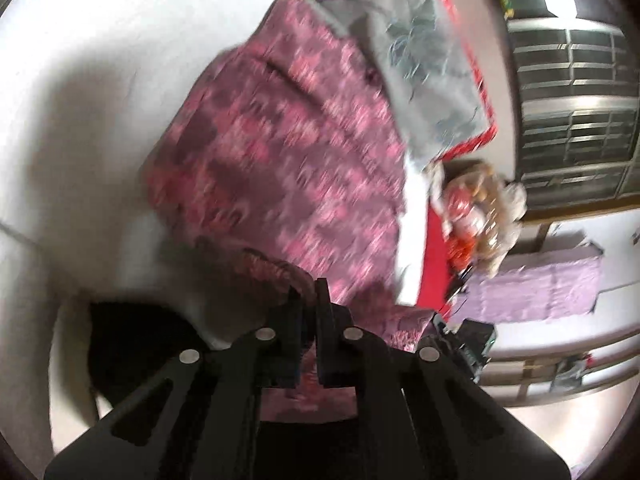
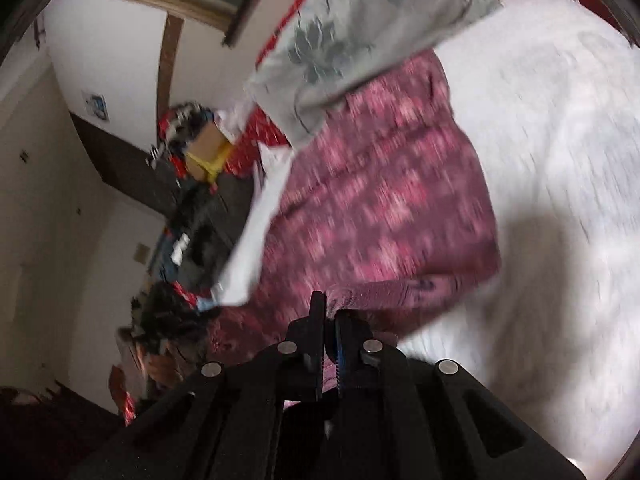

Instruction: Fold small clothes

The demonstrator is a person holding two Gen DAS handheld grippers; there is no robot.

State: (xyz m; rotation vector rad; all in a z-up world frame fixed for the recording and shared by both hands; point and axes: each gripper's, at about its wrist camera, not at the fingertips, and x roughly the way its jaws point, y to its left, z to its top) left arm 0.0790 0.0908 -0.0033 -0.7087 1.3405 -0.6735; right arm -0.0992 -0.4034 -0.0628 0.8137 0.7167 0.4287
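A small pink and maroon patterned garment (image 1: 280,152) lies spread on a white sheet (image 1: 100,80). My left gripper (image 1: 308,292) is shut on the garment's near edge, with the cloth bunched between its fingers. In the right wrist view the same garment (image 2: 380,200) lies on the white sheet (image 2: 560,160). My right gripper (image 2: 326,312) is shut on another part of its near edge. Both views are blurred by motion.
A grey flowered cloth (image 1: 408,52) overlaps the garment's far end, also in the right wrist view (image 2: 340,40). Red bedding (image 1: 436,248) and a soft toy (image 1: 480,216) lie beyond the sheet's edge. A cardboard box (image 2: 208,148) and dark clutter (image 2: 196,240) sit beside the bed.
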